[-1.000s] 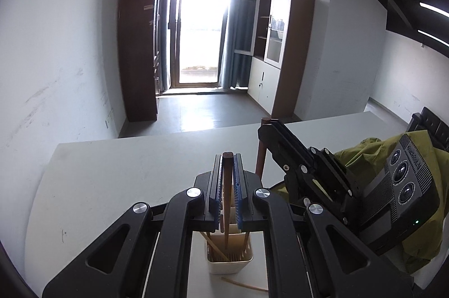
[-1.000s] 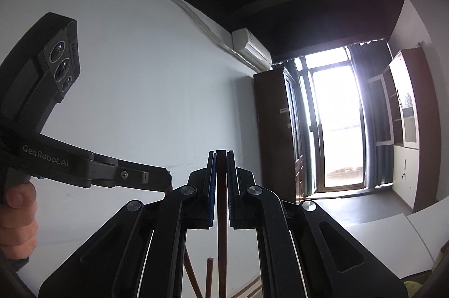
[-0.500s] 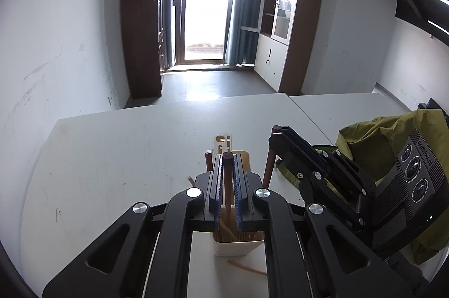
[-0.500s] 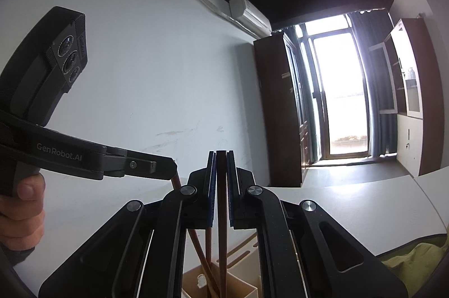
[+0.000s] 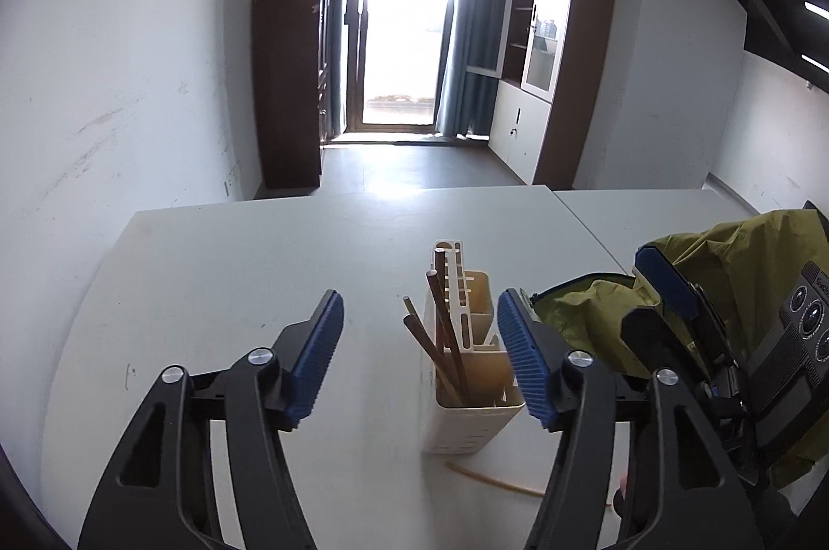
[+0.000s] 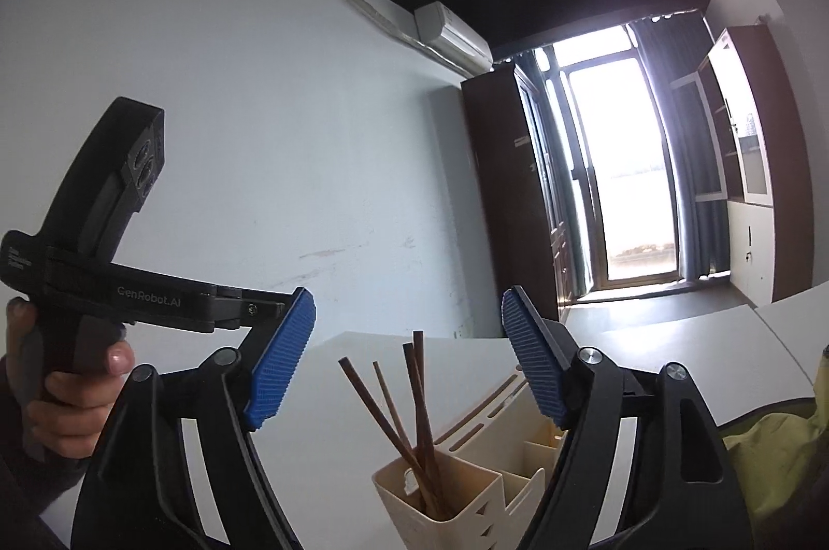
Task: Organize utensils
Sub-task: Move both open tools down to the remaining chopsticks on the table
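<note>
A cream utensil holder (image 5: pixel 469 399) stands on the white table (image 5: pixel 233 270). Several dark brown chopsticks (image 5: pixel 444 332) stand in its front compartment, leaning. My left gripper (image 5: pixel 422 358) is open and empty, just above and in front of the holder. My right gripper (image 6: pixel 409 368) is open and empty, above the same holder (image 6: pixel 456 493), with the chopsticks (image 6: pixel 414 405) between its fingers. The right gripper also shows at the right of the left wrist view (image 5: pixel 668 285). A light wooden chopstick (image 5: pixel 492 480) lies on the table in front of the holder.
An olive-green cloth (image 5: pixel 725 270) is heaped on the table to the right of the holder. A hand (image 6: pixel 67 399) holds the left gripper at the left. Cabinets and a bright doorway stand beyond the table's far edge.
Both grippers have opened and let go of the dark chopsticks, which now stand in the holder. Both have drawn back and up a little.
</note>
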Demonstrator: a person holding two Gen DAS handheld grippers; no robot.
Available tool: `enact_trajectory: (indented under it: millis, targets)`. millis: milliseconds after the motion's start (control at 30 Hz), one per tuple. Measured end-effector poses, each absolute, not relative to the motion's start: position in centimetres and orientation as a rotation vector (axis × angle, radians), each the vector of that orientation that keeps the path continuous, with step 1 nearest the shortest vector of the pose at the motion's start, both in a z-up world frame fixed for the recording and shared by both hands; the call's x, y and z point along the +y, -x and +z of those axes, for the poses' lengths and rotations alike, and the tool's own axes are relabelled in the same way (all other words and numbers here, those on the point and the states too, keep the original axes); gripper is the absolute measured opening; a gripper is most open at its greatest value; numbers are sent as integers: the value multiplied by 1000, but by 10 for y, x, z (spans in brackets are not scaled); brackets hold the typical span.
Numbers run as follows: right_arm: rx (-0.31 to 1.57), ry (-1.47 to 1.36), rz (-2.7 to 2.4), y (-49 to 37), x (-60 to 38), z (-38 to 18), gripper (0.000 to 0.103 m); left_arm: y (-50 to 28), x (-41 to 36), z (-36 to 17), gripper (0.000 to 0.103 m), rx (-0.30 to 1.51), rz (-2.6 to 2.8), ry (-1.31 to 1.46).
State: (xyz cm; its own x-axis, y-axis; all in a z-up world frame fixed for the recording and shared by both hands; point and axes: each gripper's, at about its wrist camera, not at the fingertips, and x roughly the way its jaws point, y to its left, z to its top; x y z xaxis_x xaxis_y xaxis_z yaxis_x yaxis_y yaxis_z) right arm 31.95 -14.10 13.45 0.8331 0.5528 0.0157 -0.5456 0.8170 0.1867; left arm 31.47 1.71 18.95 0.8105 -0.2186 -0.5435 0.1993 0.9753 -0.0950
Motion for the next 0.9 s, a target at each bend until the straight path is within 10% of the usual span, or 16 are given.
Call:
enact_trajectory:
  millis: [200, 633, 733, 900]
  targets:
    - [192, -155, 605, -279, -130, 120, 93, -259, 57, 168, 97, 568, -165, 12]
    - [624, 272, 545, -305, -77, -16, 93, -209, 144, -46, 84, 990, 48, -19]
    - [734, 358, 532, -330, -66, -49, 46, -213, 133, -63, 75, 1044, 49, -65]
    - [797, 362, 551, -351, -57, -78, 44, -216, 131, -79, 75, 1072, 56, -78]
